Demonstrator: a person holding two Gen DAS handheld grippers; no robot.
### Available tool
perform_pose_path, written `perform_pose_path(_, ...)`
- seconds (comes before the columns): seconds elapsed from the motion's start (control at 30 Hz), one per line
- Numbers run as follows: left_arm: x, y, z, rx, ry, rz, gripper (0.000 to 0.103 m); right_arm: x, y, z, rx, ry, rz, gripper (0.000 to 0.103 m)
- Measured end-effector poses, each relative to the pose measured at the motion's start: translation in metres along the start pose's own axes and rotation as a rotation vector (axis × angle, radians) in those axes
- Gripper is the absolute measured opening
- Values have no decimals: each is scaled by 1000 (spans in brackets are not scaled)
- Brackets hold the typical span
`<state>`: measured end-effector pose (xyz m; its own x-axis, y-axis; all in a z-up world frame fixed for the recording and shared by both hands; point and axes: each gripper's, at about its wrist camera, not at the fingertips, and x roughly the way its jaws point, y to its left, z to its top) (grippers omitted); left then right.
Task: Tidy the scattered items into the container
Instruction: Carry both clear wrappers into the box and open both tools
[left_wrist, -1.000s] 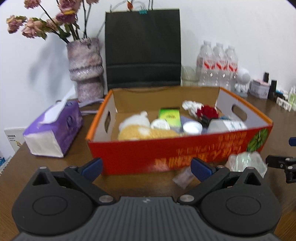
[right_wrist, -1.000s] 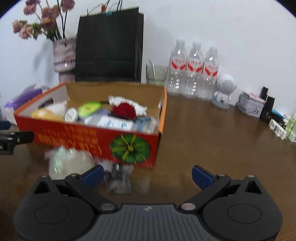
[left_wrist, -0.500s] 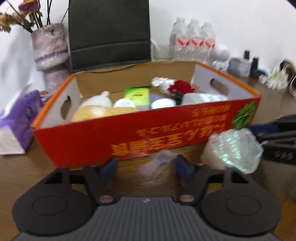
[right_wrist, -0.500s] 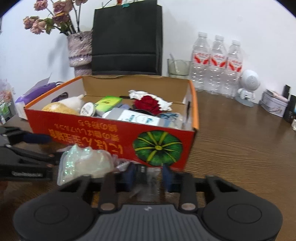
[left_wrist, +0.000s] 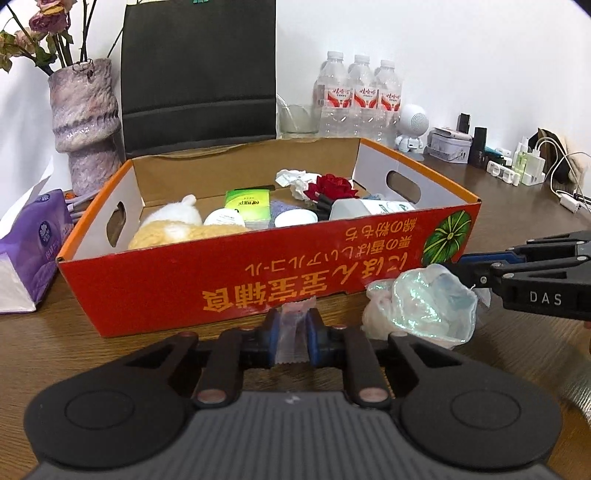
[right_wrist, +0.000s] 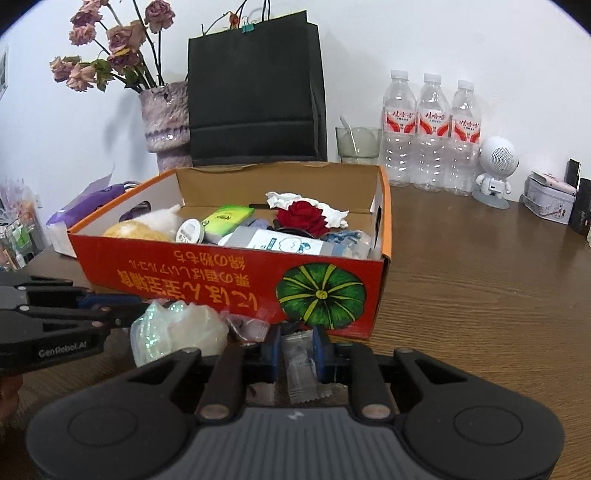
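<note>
Though partly hidden, clear sachet between closing right gripper jaws, seemingly clamped.

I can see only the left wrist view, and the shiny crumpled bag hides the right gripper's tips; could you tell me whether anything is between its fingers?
Observer: Yes. In the right wrist view a small clear packet stands between the pads of the right gripper, whose jaws are closing on it.
Operator: Thank you. Is anything else loose on that side of the shiny bag?
Observer: Yes. A small zip bag with something dark inside lies on the table in front of the red box, between the shiny bag and the right gripper.
</note>
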<state>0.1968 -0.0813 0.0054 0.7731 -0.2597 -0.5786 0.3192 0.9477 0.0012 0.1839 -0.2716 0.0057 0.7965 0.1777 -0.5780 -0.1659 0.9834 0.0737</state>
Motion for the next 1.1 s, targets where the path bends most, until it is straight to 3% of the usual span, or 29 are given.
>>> perform_pose_path(0.63,-36,1,9,-24,-85,-2,16,-25,-3,9,9,-78,-34,17)
perform_pose_path(1.1,-45,12,73,-105,-246,31,16,-32,17,73,15,-197,-8,17)
